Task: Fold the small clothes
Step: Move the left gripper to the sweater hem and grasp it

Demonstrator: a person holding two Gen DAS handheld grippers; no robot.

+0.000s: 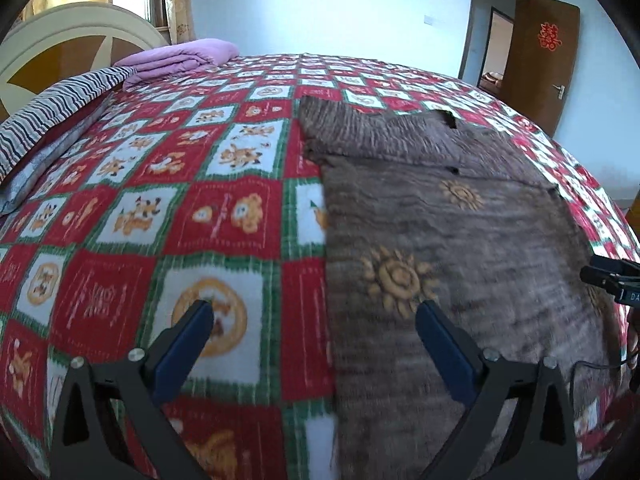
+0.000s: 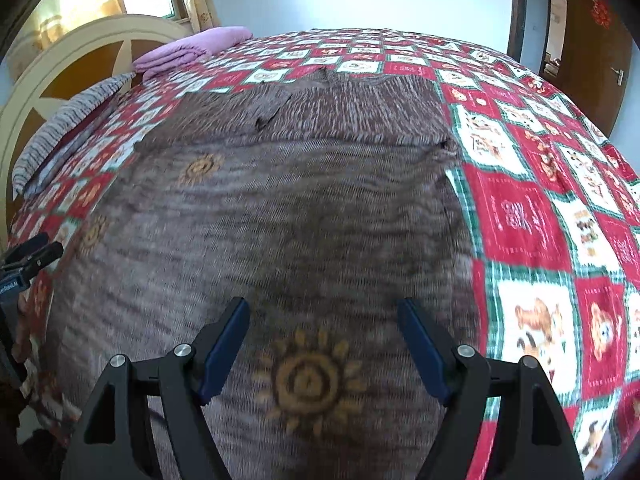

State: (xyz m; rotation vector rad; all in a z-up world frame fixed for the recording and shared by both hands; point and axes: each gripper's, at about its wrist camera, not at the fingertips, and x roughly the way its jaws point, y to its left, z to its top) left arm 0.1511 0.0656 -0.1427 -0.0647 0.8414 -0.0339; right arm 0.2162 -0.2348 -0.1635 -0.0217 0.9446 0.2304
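Observation:
A brown knitted garment with yellow sun motifs [image 1: 460,240] lies flat on the bed, its far part folded over. It also fills the middle of the right wrist view [image 2: 280,208]. My left gripper [image 1: 316,312] is open and empty, hovering above the garment's left edge. My right gripper [image 2: 324,308] is open and empty, hovering above the garment near its right side. The right gripper shows at the right edge of the left wrist view [image 1: 612,276]. The left gripper shows at the left edge of the right wrist view [image 2: 28,260].
The bed carries a red, white and green checked blanket [image 1: 180,184]. A striped pillow [image 1: 52,112] and a folded purple blanket [image 1: 180,60] lie by the cream headboard [image 1: 64,36]. A brown door [image 1: 540,64] stands open at the far right.

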